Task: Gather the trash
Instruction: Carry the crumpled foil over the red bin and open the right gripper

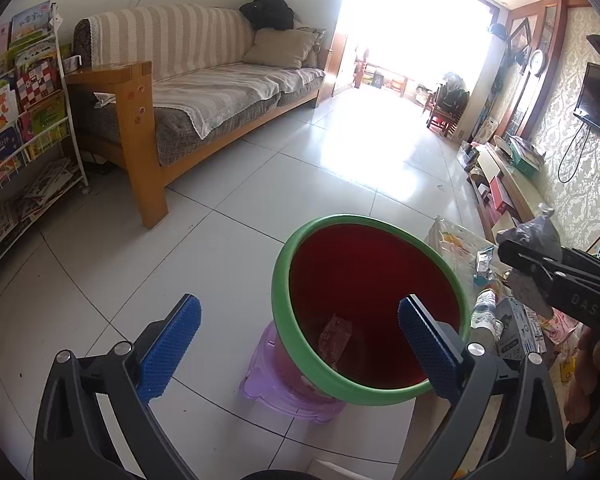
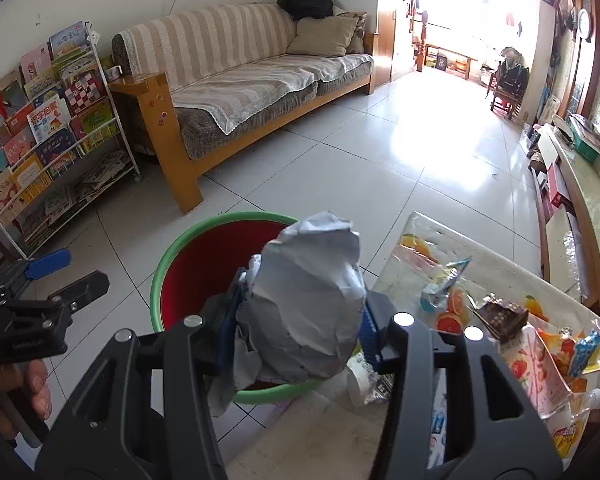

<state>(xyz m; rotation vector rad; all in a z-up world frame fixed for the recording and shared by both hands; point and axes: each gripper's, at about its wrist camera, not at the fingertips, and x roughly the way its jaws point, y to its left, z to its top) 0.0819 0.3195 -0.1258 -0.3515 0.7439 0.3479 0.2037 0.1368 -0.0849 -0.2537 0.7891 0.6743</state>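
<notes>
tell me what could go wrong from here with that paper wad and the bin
1. The crumpled paper wad, clamped in the right gripper, is bulky and sits near the green rim of the red bin; released off-centre, it could catch the rim and fall to the floor.
2. The bin stands on a small purple stool; a bump could tip it.
3. The open left gripper hangs over the bin mouth, so the two grippers could collide.
</notes>
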